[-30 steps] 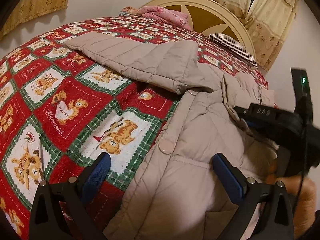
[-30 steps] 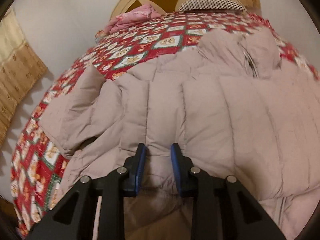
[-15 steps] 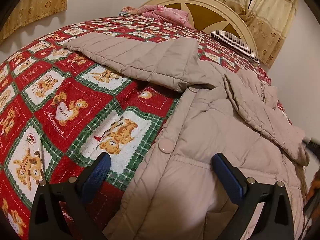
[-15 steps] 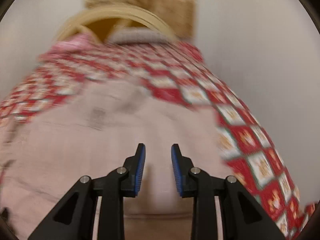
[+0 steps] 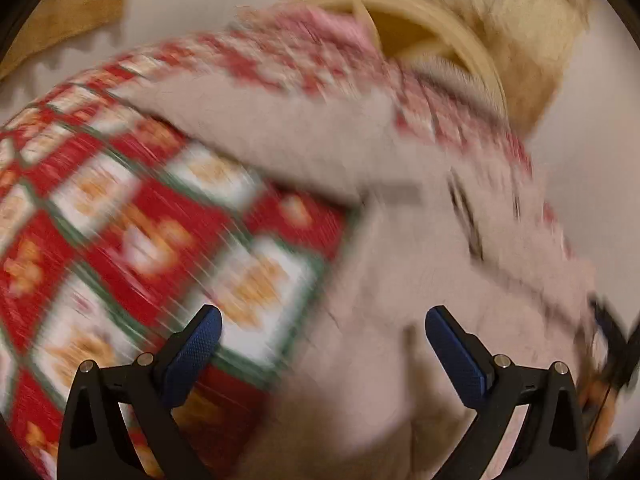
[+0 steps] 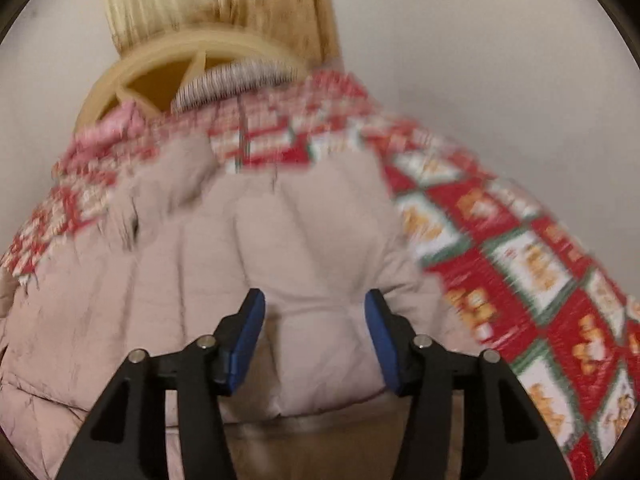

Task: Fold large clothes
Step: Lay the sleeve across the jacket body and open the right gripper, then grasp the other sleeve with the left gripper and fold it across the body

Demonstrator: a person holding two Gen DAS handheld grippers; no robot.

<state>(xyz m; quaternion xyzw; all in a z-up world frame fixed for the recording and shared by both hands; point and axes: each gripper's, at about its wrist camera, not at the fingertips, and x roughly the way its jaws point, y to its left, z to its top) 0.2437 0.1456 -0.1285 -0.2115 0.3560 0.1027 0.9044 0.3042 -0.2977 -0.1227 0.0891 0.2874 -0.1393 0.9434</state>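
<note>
Since a second ago the right gripper (image 6: 314, 330) has swung off the middle of the coat to its right-hand part, and its jaws have just been opening, with a puffed panel of the beige quilted coat (image 6: 248, 248) now standing between the blue pads (image 6: 246, 336) without being pressed. Both views are smeared by motion. Underneath lies a bed covered by a red, green and white patchwork quilt (image 6: 520, 264) with orange figures in its squares; a rounded cream headboard (image 6: 160, 68) closes the far end, with a striped pillow (image 6: 236, 78) and a pink cloth (image 6: 116, 128) before it, yellowish curtains (image 6: 216, 0) above and pale walls around. Spread over the middle of the bed, the coat has one sleeve (image 5: 260, 136) reaching toward the bed's left edge, its hem near the foot. Bare quilt stays free along both sides of the coat. In its own view the left gripper (image 5: 320, 344) hovers over the coat's left border, jaws wide apart, gripping nothing.
</note>
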